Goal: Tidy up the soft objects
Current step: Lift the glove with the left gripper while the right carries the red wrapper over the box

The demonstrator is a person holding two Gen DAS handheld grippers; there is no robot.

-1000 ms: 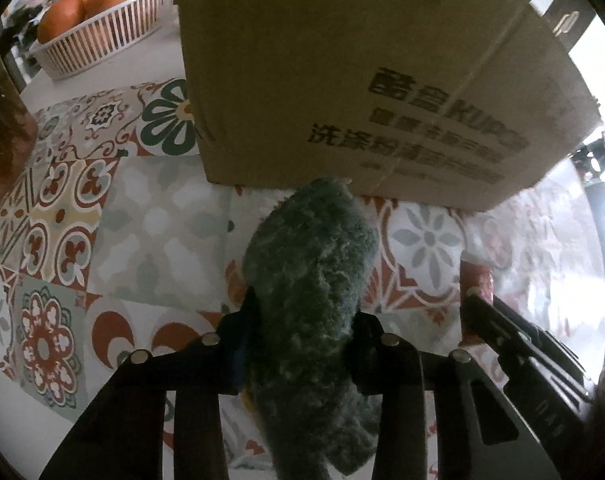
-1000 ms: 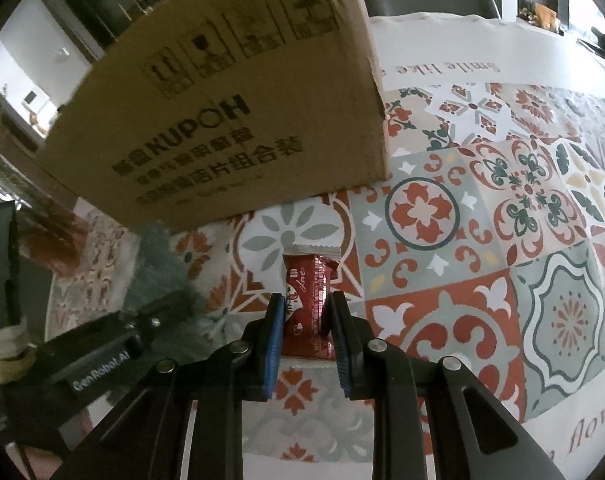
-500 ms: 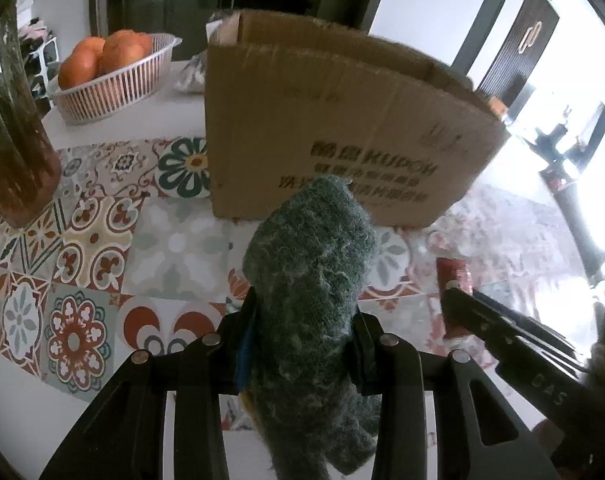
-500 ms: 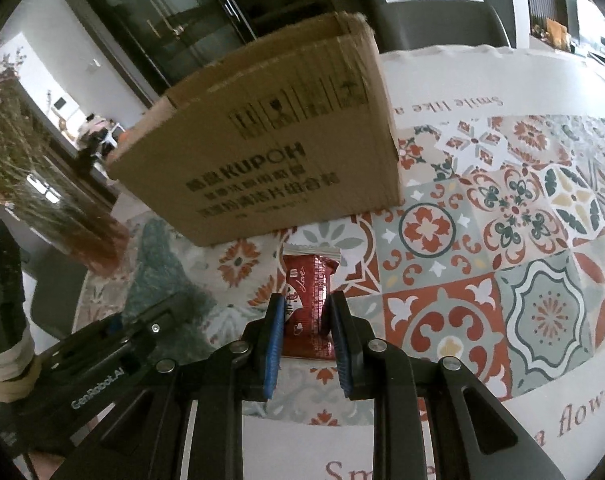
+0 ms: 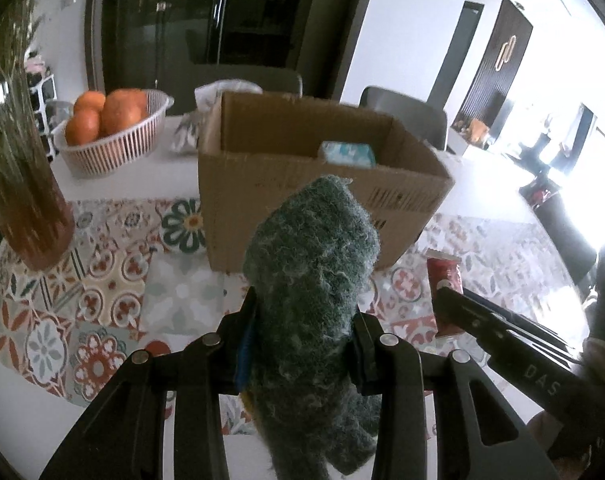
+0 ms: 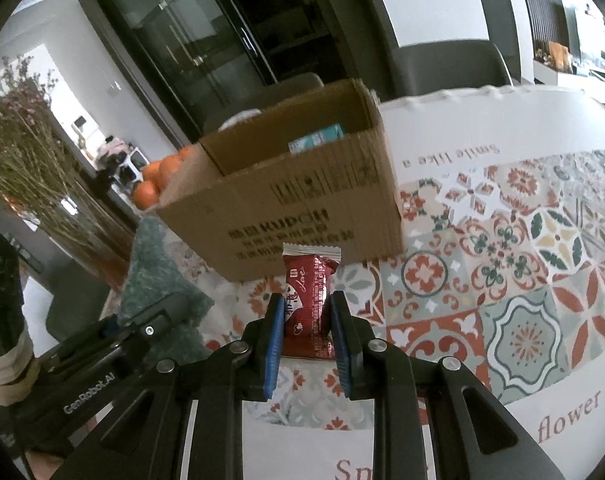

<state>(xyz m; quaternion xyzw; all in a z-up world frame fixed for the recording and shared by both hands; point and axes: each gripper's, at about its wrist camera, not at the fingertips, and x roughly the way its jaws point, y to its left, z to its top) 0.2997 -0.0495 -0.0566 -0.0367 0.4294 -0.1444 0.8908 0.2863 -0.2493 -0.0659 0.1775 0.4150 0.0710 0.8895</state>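
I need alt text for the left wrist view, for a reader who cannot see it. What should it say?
The left gripper holds a fuzzy green scouring pad above a patterned tablecloth, facing an open cardboard box with a blue packet inside. A basket of oranges stands behind left; the right gripper holds a red snack packet.

Beyond the table (image 6: pixel 482 128) with its patterned cloth (image 6: pixel 542 280) we see a dark glass-door cabinet (image 6: pixel 206 40) at the far wall, grey chairs (image 5: pixel 402 112) behind the table, white walls (image 5: pixel 414 32), and bright daylight flooding from the right.
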